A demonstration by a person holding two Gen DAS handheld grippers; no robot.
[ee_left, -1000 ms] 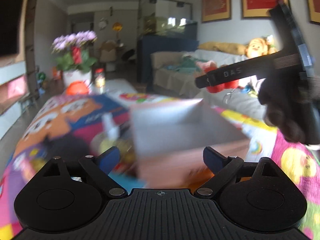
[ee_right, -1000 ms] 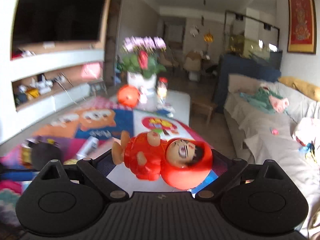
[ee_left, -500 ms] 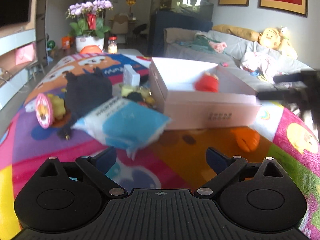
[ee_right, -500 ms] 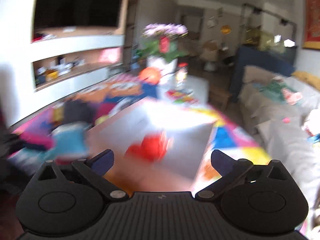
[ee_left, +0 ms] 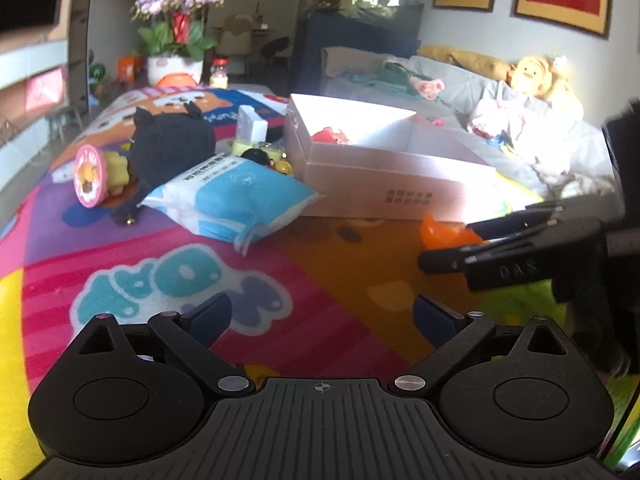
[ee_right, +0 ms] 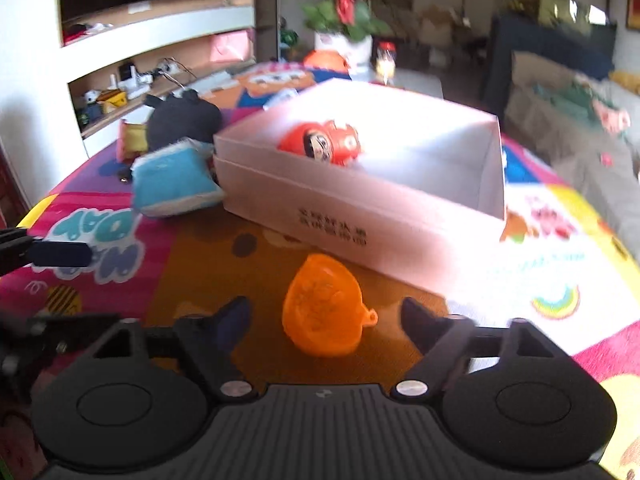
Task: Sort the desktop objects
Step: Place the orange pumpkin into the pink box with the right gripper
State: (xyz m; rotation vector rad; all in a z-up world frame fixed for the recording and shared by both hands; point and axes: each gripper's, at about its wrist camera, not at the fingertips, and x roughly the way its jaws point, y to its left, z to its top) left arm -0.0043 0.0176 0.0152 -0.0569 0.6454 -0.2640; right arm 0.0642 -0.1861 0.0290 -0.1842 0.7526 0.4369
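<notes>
The right gripper (ee_right: 322,314) hangs low over the table (ee_right: 540,248) with its jaws spread wide and nothing between them but an orange cup (ee_right: 323,310) lying on its side on the colourful cloth, just in front of the fingertips and untouched. Behind the cup stands a pale open box (ee_right: 360,208), and a red doll (ee_right: 320,144) lies inside it near the far left wall. The left gripper (ee_left: 322,314) is also wide apart and empty, hovering above the pink and orange part of the cloth. Ahead of it, left of the box, lie a blue and white packet (ee_left: 232,200), a black plush toy (ee_left: 168,144) and a round pink toy (ee_left: 90,176), close together.
</notes>
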